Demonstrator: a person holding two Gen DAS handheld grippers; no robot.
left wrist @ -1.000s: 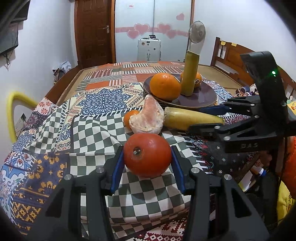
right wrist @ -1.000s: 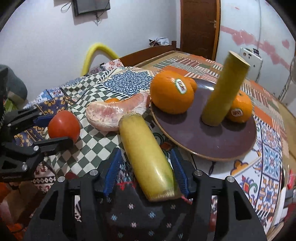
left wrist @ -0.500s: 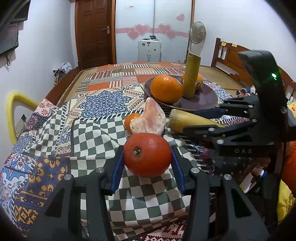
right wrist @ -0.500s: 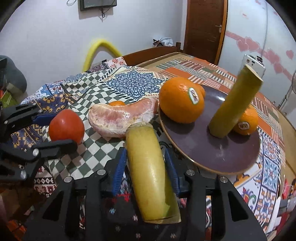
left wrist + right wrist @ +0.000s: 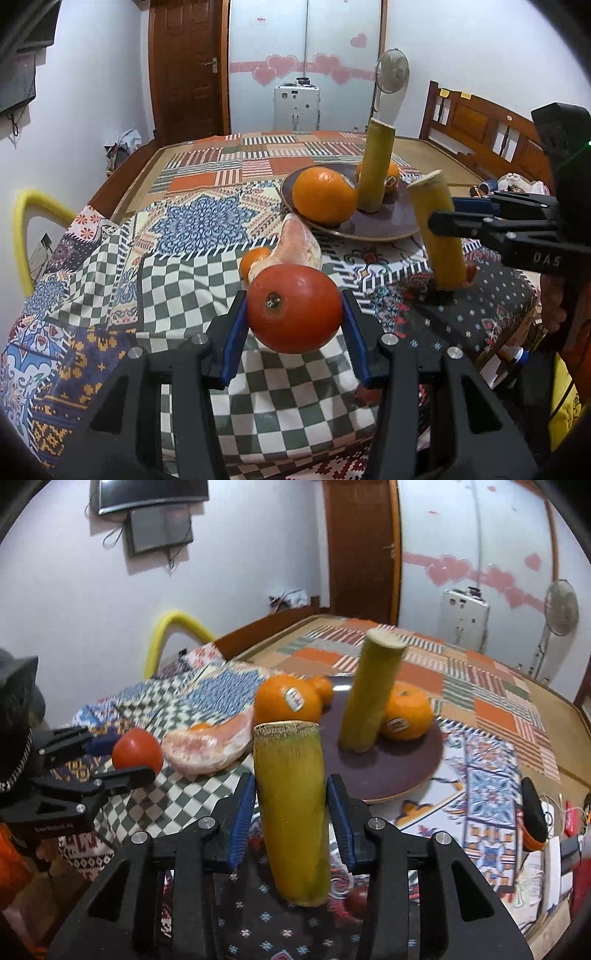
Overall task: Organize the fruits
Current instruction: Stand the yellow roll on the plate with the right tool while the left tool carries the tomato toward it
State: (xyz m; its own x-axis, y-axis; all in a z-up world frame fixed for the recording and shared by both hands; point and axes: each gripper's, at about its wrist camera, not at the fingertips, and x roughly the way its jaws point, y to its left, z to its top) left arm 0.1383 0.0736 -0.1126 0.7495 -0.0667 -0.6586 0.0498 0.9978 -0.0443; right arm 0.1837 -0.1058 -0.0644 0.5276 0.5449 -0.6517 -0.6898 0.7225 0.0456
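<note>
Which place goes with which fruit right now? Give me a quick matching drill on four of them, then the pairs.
Things:
1. red tomato
2. yellow-green stalk piece with the frayed top
3. peeled pomelo segment
4. big stickered orange

Places:
A. on the brown plate
B. lying on the checked cloth, off the plate
C. between the left gripper jaws
D. between the right gripper jaws, which have just been closing

Pairs: 1-C, 2-D, 3-B, 4-A

2 cane stalks [image 5: 291, 805], 4 oranges [image 5: 286, 701] (1 half-hidden), 1 tomato [image 5: 293, 308].
</note>
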